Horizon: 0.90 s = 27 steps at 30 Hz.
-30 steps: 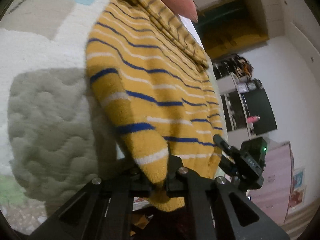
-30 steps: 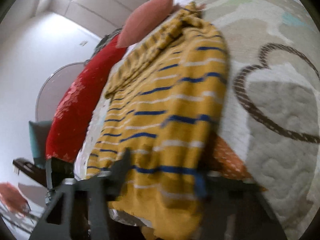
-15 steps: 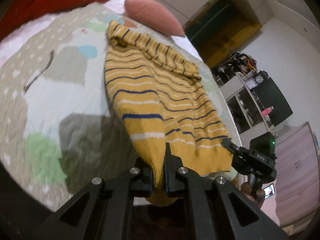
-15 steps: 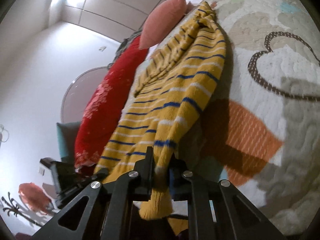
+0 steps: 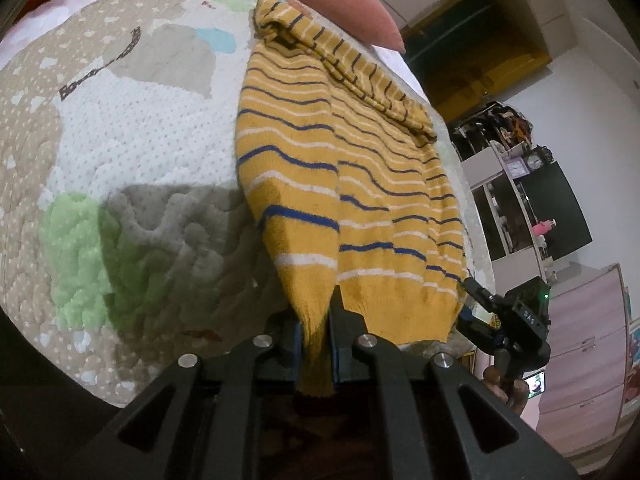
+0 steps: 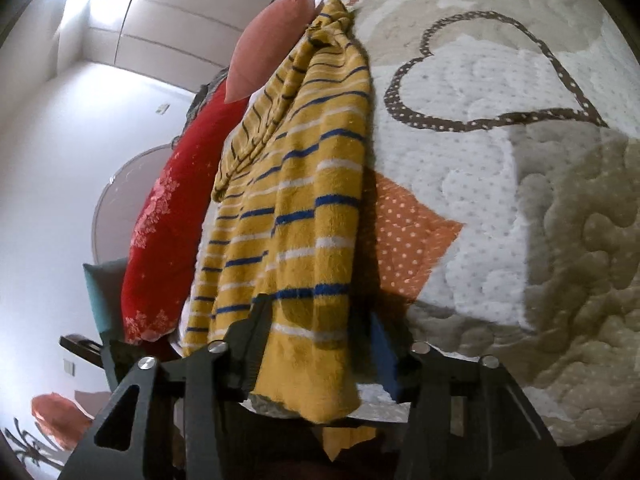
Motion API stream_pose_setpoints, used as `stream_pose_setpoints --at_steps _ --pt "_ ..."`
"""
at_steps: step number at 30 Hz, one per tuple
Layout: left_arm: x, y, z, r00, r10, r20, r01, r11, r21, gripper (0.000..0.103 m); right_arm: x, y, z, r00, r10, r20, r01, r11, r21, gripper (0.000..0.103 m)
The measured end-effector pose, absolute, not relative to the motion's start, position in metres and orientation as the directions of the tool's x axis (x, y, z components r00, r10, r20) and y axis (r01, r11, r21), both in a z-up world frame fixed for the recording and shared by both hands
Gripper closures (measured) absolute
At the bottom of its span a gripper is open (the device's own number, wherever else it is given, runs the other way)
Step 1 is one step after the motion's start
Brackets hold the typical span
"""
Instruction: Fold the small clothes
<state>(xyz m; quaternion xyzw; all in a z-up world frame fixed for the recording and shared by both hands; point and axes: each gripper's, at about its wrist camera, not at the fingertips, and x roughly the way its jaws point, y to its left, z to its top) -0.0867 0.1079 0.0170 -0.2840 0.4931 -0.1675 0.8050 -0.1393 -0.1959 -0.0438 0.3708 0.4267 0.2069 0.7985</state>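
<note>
The sweater (image 5: 348, 184) lay lengthwise on the bed (image 5: 132, 152), its hem at the near edge and its bunched top at the far end, just before a pillow (image 5: 344, 12). In the left wrist view the quilt spread to the sweater's left — shelves (image 5: 516, 196) stood well off to the right, beyond the bed. In the right wrist view a long cushion (image 6: 168, 240) lay left of the sweater, the quilt right. One sleeve end sat between each gripper's jaws — left gripper (image 5: 316, 340), right gripper (image 6: 316, 344).

One striped sweater (image 5: 352, 184), one pink pillow (image 5: 344, 8), one red cushion (image 6: 168, 216), one patchwork quilt (image 5: 120, 140).
</note>
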Motion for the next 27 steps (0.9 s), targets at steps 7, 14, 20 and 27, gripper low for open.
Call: stream_pose_setpoints --at_steps 7,14,20,27 --pt "-0.087 0.115 0.009 0.452 -0.534 -0.714 -0.045 0.786 -0.616 0.080 -0.138 -0.201 -0.046 0.545 0.656 -0.523 -0.013 0.630 0.776 0.039" --pt "-0.088 0.121 0.008 0.465 -0.516 -0.719 -0.065 0.790 -0.609 0.067 -0.135 -0.191 -0.045 0.541 0.659 -0.523 -0.017 0.630 0.776 0.034" --pt "-0.087 0.125 0.006 0.470 -0.514 -0.718 -0.083 0.784 -0.615 0.064 -0.135 -0.187 -0.047 0.530 0.670 -0.519 -0.022 0.623 0.782 0.033" --pt "-0.085 0.127 0.006 0.481 -0.524 -0.703 -0.061 0.780 -0.623 0.055 -0.134 -0.175 -0.052 0.501 0.692 -0.520 -0.039 0.619 0.785 0.027"
